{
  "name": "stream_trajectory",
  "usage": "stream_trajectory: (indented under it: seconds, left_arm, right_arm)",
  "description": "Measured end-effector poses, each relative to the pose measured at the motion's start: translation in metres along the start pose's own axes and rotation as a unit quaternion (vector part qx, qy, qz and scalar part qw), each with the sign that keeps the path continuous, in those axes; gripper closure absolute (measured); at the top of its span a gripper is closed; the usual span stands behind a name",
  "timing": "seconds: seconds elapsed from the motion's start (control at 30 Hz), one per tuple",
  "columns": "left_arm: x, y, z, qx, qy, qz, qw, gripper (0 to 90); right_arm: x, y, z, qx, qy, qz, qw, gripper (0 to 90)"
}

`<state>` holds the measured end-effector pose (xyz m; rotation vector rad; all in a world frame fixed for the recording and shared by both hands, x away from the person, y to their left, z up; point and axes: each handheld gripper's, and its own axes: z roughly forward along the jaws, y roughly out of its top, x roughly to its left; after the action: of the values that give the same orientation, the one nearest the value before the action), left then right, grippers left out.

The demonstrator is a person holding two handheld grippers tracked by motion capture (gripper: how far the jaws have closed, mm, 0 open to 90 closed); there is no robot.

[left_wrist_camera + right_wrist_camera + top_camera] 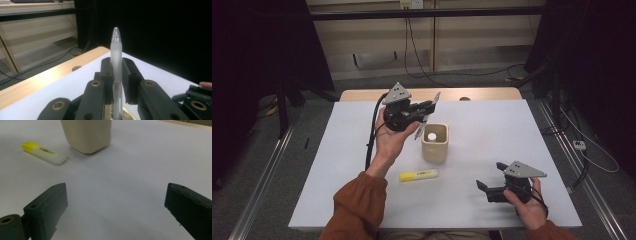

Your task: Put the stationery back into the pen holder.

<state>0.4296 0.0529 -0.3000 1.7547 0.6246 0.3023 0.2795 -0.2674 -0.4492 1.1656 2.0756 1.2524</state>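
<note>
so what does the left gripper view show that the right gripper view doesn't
Left gripper view: a frosted pen clamped upright between the left gripper, the table's wooden edge, and the other gripper at lower right.
Right gripper view: the right gripper open over bare table, a yellow highlighter lying flat, and the outside of the beige cup.
Both: the white tabletop.

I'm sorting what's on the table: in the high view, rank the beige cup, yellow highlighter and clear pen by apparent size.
1. Beige ceramic cup
2. Clear frosted pen, clamped in the left gripper, and yellow plastic highlighter: similar lengths, and the pen is raised nearer the camera, so unranked.
</note>
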Motion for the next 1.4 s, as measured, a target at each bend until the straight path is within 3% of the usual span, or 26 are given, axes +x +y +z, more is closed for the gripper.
stream_trajectory:
  seconds: [0.2, 0.27, 0.33, 0.7, 1.03, 1.4]
  left_arm:
    - [0.003, 0.003, 0.018, -0.003, 0.006, 0.002, 1.0, 80.6]
    - [0.004, 0.004, 0.023, -0.001, 0.006, -0.007, 1.0, 80.6]
    - [0.004, 0.005, 0.026, -0.002, 0.017, 0.005, 0.9998, 80.6]
    - [0.013, 0.004, 0.044, -0.004, 0.019, 0.001, 0.9998, 80.6]
    - [0.019, -0.006, 0.058, 0.003, 0.016, -0.007, 0.9998, 80.6]
    - [0.016, -0.016, 0.067, 0.021, 0.02, 0.016, 0.9994, 80.5]
  right_arm:
    - [0.0, 0.0, 0.0, -0.001, 0.0, 0.0, 1.0, 4.5]
    - [0.0, 0.0, -0.001, -0.001, 0.0, 0.001, 1.0, 4.5]
    - [0.0, 0.0, -0.001, -0.001, 0.001, 0.001, 1.0, 4.5]
    - [-0.001, 0.0, 0.0, -0.001, 0.002, 0.003, 1.0, 4.5]
    - [0.0, 0.0, 0.0, -0.001, 0.004, 0.001, 1.0, 4.5]
    - [0.0, 0.0, 0.0, 0.0, 0.004, 0.001, 1.0, 4.5]
